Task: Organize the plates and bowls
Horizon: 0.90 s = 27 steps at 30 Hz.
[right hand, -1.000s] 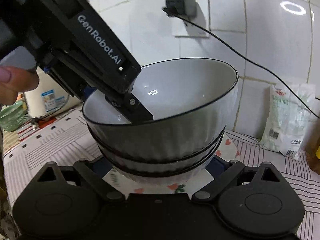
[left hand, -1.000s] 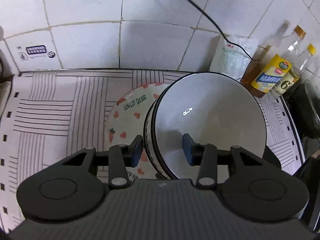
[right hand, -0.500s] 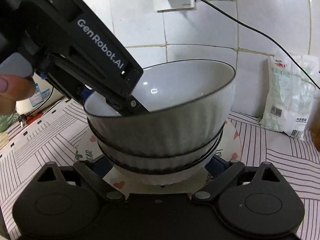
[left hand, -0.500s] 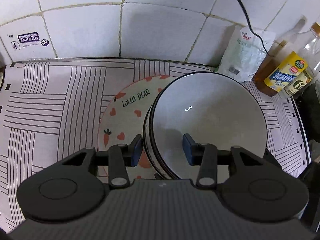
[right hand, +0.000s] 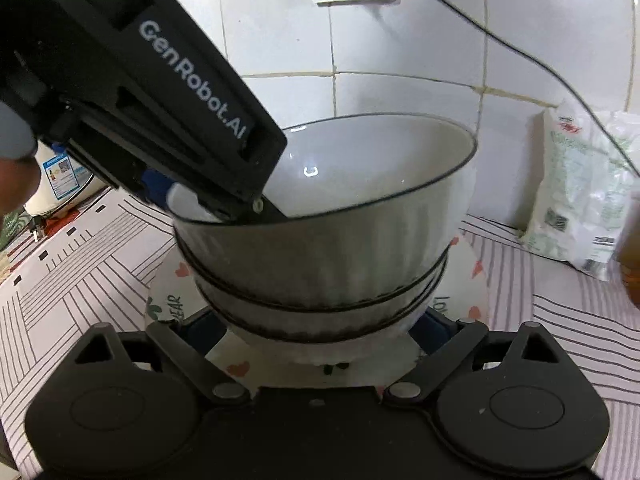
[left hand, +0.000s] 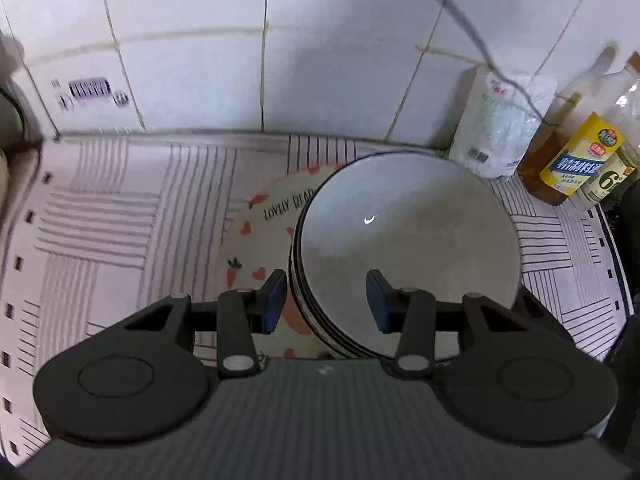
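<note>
Bowls [left hand: 408, 236], three nested, now lower than second ago, base at or just above heart-print plate [left hand: 264, 240] near counter's back edge; contact unclear. Left gripper [left hand: 326, 300] fingers released, straddling near rim, one pad inside, one outside. Right gripper [right hand: 316, 332] fingers spread beside lowest bowl, grip on it uncertain. Stacking likely near done. Top bowl empty; plate holds only stack.

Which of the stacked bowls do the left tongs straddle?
The top bowl: the left tongs have one finger inside its rim; the bowls nested beneath show only outer walls.
</note>
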Each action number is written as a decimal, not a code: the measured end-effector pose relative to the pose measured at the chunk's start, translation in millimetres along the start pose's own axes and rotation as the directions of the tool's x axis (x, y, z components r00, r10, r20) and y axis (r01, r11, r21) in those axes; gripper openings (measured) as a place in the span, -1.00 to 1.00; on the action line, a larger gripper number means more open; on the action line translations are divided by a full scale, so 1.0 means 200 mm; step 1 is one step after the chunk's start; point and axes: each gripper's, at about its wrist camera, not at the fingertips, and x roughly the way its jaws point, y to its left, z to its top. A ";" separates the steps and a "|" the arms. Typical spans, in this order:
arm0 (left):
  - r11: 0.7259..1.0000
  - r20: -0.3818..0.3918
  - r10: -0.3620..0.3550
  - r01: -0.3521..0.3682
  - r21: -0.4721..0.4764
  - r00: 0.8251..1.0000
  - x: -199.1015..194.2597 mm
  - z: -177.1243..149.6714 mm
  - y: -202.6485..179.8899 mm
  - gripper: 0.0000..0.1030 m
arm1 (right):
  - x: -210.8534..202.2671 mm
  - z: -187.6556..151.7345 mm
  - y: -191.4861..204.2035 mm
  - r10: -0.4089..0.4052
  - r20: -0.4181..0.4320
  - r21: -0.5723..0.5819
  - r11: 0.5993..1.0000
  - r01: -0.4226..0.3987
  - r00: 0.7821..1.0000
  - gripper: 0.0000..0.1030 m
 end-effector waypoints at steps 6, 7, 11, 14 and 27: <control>0.999 0.047 0.043 -0.043 0.000 0.998 -0.16 -0.01 0.02 0.01 | -0.16 -0.02 0.00 0.009 -0.019 0.072 0.997 -0.008 1.000 0.89; 0.999 0.052 0.043 -0.043 -0.002 0.998 -0.20 -0.02 0.03 0.04 | -0.19 -0.03 0.01 -0.002 -0.012 0.065 0.998 0.002 1.000 0.89; 0.998 0.071 0.057 -0.057 -0.001 0.996 -0.32 -0.06 0.03 0.07 | -0.32 -0.05 0.04 -0.014 0.017 0.083 0.996 0.012 1.000 0.89; 0.995 0.090 0.096 -0.099 0.029 0.991 -0.43 -0.11 0.01 0.09 | -0.37 -0.06 0.03 -0.047 -0.014 0.117 0.992 0.049 0.999 0.89; 0.993 0.138 0.098 -0.106 0.053 0.986 -0.85 -0.29 -0.05 0.27 | -0.81 -0.03 -0.04 -0.227 -0.021 0.167 0.959 0.227 0.974 0.89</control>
